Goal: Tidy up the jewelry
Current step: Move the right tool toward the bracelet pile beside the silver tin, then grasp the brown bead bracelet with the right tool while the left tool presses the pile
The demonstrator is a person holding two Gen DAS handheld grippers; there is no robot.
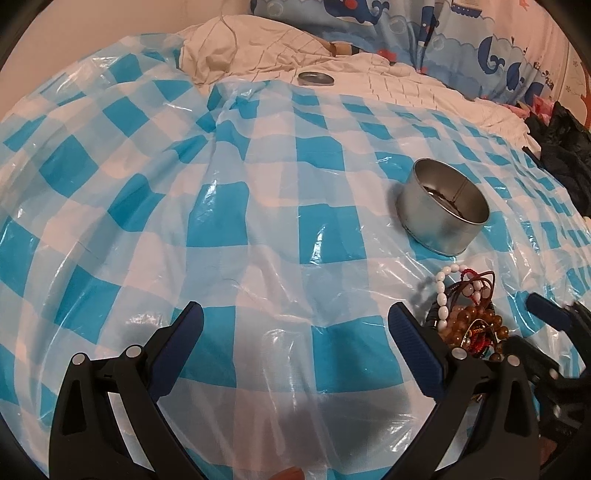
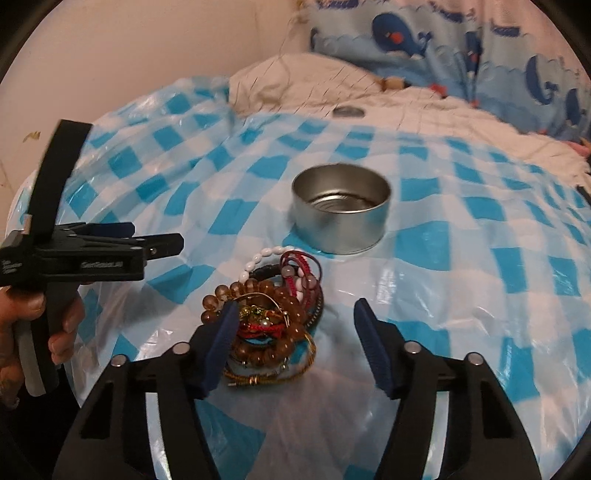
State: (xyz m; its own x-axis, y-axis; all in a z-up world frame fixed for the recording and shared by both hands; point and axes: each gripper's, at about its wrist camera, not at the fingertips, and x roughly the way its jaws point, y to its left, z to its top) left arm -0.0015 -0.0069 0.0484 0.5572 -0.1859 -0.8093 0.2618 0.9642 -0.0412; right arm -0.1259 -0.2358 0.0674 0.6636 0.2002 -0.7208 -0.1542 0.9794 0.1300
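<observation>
A tangled pile of bracelets [image 2: 269, 314], with brown beads, white beads, red cords and gold chains, lies on the blue-and-white checked plastic sheet [image 2: 461, 258]. My right gripper [image 2: 295, 310] stands open just above it; its left finger is against the pile's left side and its right finger is clear of it. Behind the pile an open round metal tin [image 2: 340, 229] stands upright. My left gripper [image 1: 295, 317] is open over bare sheet, with the pile [image 1: 465, 317] just right of its right finger and the tin [image 1: 436, 221] farther back.
The tin's flat lid [image 1: 316, 78] lies at the far edge of the sheet on white bedding [image 1: 258, 48]. A blue whale-print pillow [image 2: 424, 33] sits behind. Dark clothing [image 1: 561, 147] is heaped at the right. A hand [image 2: 62, 332] holds the left gripper's handle.
</observation>
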